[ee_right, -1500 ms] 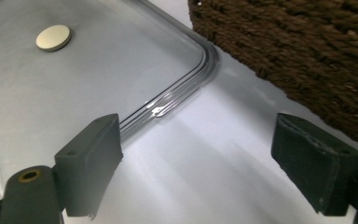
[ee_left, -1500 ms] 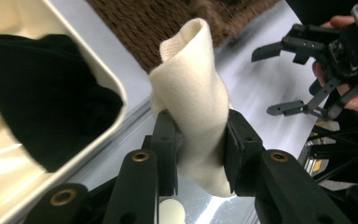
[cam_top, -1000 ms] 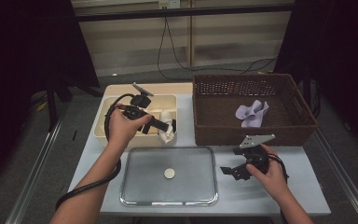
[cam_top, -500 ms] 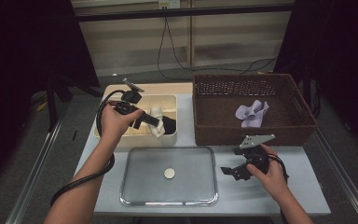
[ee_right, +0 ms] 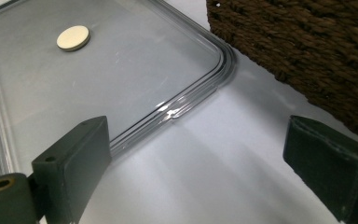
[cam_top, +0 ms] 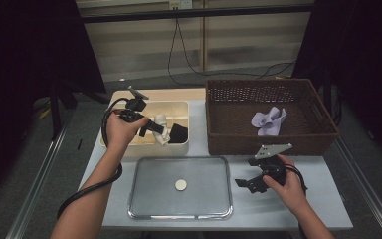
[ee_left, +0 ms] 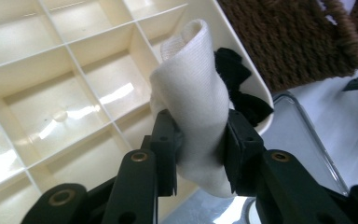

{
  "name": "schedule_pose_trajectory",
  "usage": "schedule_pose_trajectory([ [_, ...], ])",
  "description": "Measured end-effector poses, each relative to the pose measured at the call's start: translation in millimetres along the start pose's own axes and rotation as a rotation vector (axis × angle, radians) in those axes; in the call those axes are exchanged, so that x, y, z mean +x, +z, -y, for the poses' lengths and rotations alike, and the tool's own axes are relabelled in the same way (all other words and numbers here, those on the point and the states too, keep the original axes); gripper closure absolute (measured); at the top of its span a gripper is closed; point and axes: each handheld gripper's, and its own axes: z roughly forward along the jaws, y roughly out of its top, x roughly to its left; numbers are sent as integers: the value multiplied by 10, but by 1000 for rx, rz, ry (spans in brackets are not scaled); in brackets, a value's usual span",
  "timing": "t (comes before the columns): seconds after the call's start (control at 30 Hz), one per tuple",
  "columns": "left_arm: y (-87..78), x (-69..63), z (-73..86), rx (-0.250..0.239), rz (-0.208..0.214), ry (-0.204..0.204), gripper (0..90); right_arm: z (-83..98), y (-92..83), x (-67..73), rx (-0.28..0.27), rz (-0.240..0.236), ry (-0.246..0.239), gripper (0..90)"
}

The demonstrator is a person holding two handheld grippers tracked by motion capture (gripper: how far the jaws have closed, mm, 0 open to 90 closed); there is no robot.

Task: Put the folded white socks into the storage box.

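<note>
So the left gripper [ee_left: 198, 140] has its jaws clamped partway on a rolled white sock [ee_left: 193, 98], which stands up out of them, long axis along the jaws, over the right end of the cream divider tray [cam_top: 129, 144]. A black sock [ee_left: 240, 88] sits in the cell just behind. The right gripper [cam_top: 252, 183] rests on the counter [cam_top: 278, 209], jaws wide and empty, beside the metal tray [cam_top: 144, 199]. The wicker basket [cam_top: 229, 134] is just right of the divider tray, in a dim room.
</note>
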Motion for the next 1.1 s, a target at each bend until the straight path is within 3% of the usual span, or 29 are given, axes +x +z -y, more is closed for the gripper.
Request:
schedule_pose_trajectory([
  [0.2,72,85,-23,2,-6,-27,685,0,16,10,2,-4,-4,75],
  [0.37,207,102,-11,52,-41,-13,686,6,19,4,4,-7,-1,75],
  [0.53,339,127,52,57,-46,-19,690,7,16,3,2,-12,0,75],
  [0.7,421,99,92,86,-84,4,691,4,22,2,3,-10,-4,75],
  [1.1,475,61,126,78,-110,47,681,3,45,17,12,-17,-9,75],
])
